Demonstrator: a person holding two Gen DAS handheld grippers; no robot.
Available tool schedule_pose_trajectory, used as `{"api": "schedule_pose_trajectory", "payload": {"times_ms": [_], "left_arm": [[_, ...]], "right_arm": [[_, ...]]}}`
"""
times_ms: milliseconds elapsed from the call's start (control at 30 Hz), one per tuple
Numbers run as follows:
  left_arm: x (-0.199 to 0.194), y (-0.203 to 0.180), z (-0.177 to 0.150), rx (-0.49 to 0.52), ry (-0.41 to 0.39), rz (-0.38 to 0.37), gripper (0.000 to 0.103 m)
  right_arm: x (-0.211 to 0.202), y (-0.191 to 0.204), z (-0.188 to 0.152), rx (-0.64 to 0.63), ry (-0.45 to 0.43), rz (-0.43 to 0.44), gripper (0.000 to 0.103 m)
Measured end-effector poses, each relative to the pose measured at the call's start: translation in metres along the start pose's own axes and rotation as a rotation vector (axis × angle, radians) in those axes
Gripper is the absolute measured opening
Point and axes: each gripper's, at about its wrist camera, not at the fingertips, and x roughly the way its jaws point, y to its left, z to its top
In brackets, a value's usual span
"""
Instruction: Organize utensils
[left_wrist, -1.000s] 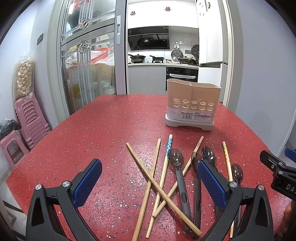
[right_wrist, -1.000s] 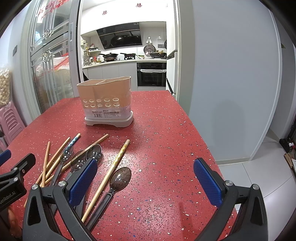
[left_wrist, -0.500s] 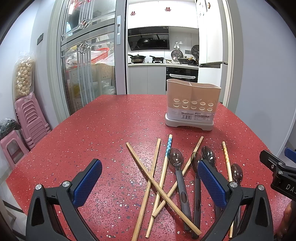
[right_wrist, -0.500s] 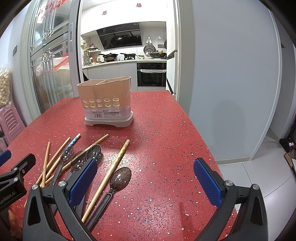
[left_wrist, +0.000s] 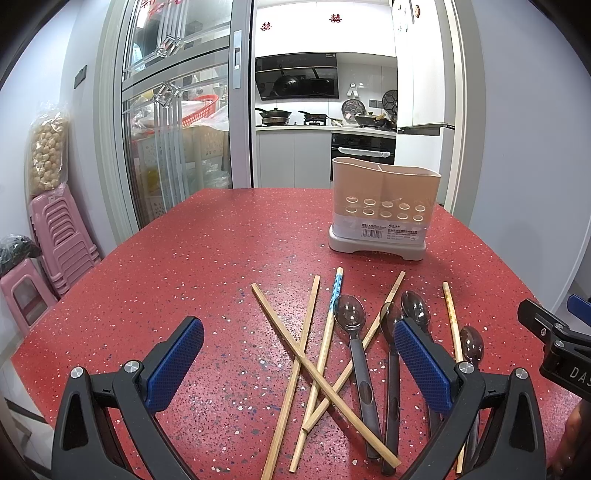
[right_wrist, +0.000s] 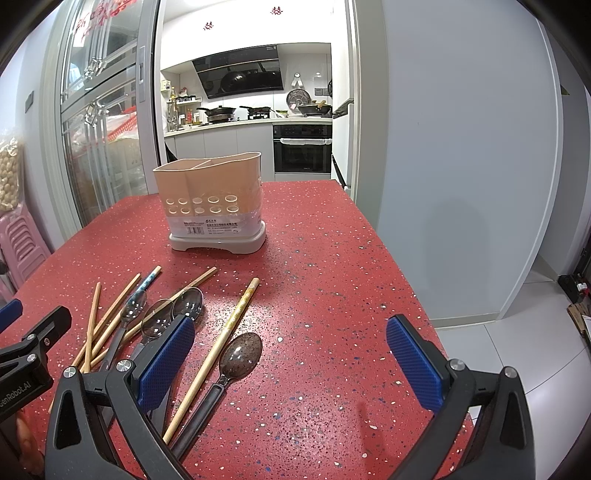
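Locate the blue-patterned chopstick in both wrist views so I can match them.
Left wrist: blue-patterned chopstick sits centre, between a plain chopstick and the leftmost spoon.
Right wrist: it is at lower left, its tip pointing toward the holder.
Shared landmark: beige utensil holder on the red table.

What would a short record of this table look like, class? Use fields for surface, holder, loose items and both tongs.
surface: red speckled table
holder: beige utensil holder, upright, nothing sticking out of it
loose items: chopsticks crossing one another; spoons beside them
left tongs: open, holding nothing
right tongs: open, holding nothing
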Motion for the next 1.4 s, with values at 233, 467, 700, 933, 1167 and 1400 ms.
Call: {"api": "schedule_pose_trajectory", "payload": {"times_ms": [233,467,700,933,1167,1400], "left_arm": [[0.001,0.001,-0.001,-0.004,0.009,0.003,0.103],[0.017,0.005,0.006,0.004,0.069,0.028,0.103],[0.056,0.023,0.020,-0.049,0.246,0.066,0.103],[0.101,0.047,0.036,-0.171,0.386,0.023,0.103],[0.139,0.053,0.032,-0.224,0.524,0.009,0.103],[0.160,0.038,0.036,-0.171,0.589,0.029,0.098]], "right_arm": [[-0.001,0.002,0.001,0.001,0.011,0.002,0.103],[0.013,0.000,0.004,0.012,0.067,0.012,0.103],[0.056,-0.006,0.024,0.041,0.253,0.071,0.103],[0.110,0.002,0.046,0.064,0.443,0.141,0.101],[0.146,0.020,0.048,0.051,0.616,0.167,0.078],[0.163,0.040,0.046,-0.012,0.699,0.146,0.065]]}}
